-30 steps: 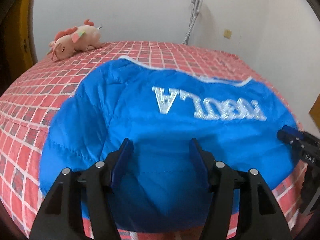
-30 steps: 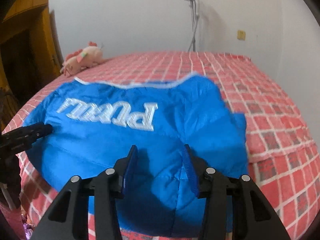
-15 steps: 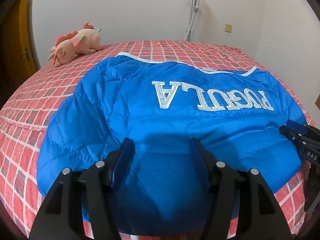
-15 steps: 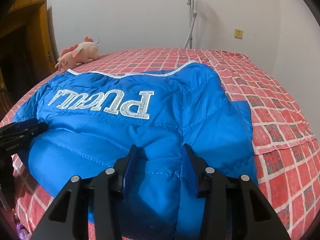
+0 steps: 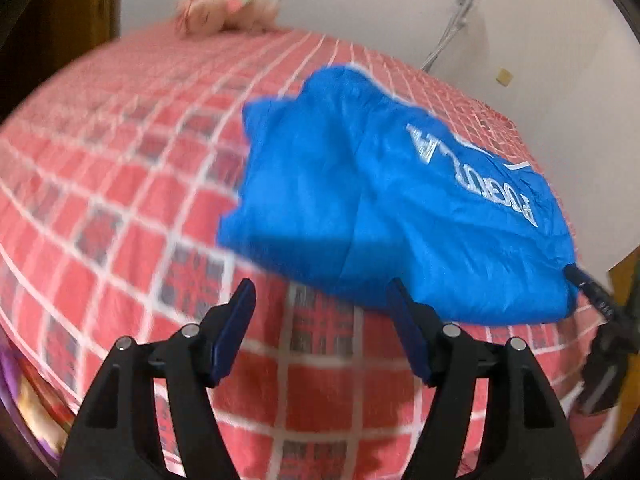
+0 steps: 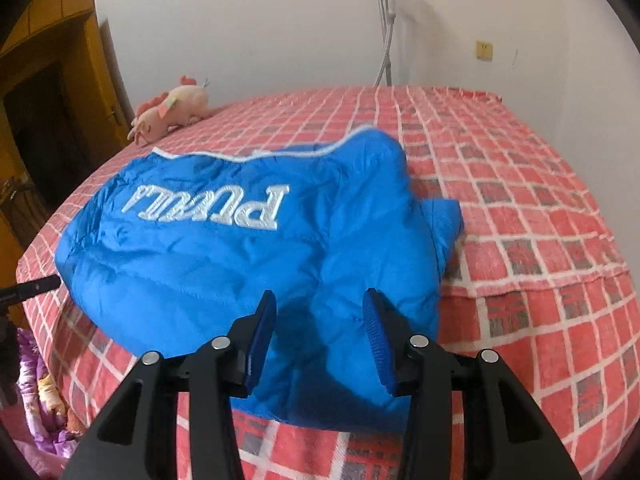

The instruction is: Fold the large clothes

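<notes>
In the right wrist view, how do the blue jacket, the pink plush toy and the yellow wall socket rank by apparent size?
Largest to smallest:
1. Blue padded jacket
2. Pink plush toy
3. Small yellow wall socket
The toy and socket sit farther away, so they look smaller.

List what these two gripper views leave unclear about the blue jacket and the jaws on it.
- Right gripper: right wrist view; the blue jacket bulges between the jaws, and whether they pinch it cannot be told.
- Lettering: left wrist view; smeared by motion blur.
- Jacket's underside and sleeves: both views; folded under the top layer.
- Left gripper: its jaws have just been opening, with only the bedspread between them.
</notes>
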{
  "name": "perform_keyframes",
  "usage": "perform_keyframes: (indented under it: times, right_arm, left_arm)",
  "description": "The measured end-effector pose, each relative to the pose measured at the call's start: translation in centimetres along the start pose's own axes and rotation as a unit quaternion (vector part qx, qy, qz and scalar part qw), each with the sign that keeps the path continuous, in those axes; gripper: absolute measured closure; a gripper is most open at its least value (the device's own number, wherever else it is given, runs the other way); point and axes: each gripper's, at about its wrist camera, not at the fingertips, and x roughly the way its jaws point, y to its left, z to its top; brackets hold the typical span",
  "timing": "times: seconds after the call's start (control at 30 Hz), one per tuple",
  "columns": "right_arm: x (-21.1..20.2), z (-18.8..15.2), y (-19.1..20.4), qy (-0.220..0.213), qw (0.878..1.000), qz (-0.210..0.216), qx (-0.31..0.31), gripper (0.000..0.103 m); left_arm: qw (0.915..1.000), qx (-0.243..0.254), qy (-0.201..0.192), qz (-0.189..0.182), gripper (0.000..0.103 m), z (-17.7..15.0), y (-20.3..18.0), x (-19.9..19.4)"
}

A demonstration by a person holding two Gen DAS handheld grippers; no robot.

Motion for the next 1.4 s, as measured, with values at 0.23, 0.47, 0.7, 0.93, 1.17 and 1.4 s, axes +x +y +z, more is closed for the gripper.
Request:
perform_keyframes:
  times: [0.23, 0.47, 0.7, 0.93, 1.17, 1.4]
  right_arm:
    - [0.0, -0.1, -0.2, 0.004, 1.000, 0.005, -0.005, 0.059]
    - [0.5, 0.1, -0.3, 0.013, 1.000, 0.009, -0.008, 0.057]
    - [1.1, 0.5, -0.6, 0.033, 0.999, 0.018, -0.002, 0.057]
    - [1.2, 1.3, -0.8, 0.071, 0.997, 0.021, 0.014, 0.058]
    - [2.8, 1.0, -1.4, 0.091, 0.995, 0.017, 0.026, 0.059]
    - [3.2, 1.0, -1.8, 0.086, 0.995, 0.023, 0.041, 0.058]
  left_arm:
    - [0.9987, -0.039, 0.021, -0.027, 0.030, 1.5, 1.1, 2.1]
    - [0.9917, -0.089, 0.031, -0.087, 0.022, 3.7, 3.1, 4.6]
    - [0.9862, -0.092, 0.043, -0.131, 0.020, 5.9, 3.6, 7.1]
    - [0.9841, -0.086, 0.047, -0.148, 0.047, 7.4, 3.2, 7.8]
    - [0.9822, -0.076, 0.037, -0.168, 0.050, 6.5, 3.8, 8.9]
    - [0.9846, -0.065, 0.022, -0.161, 0.058, 6.5, 3.4, 8.5]
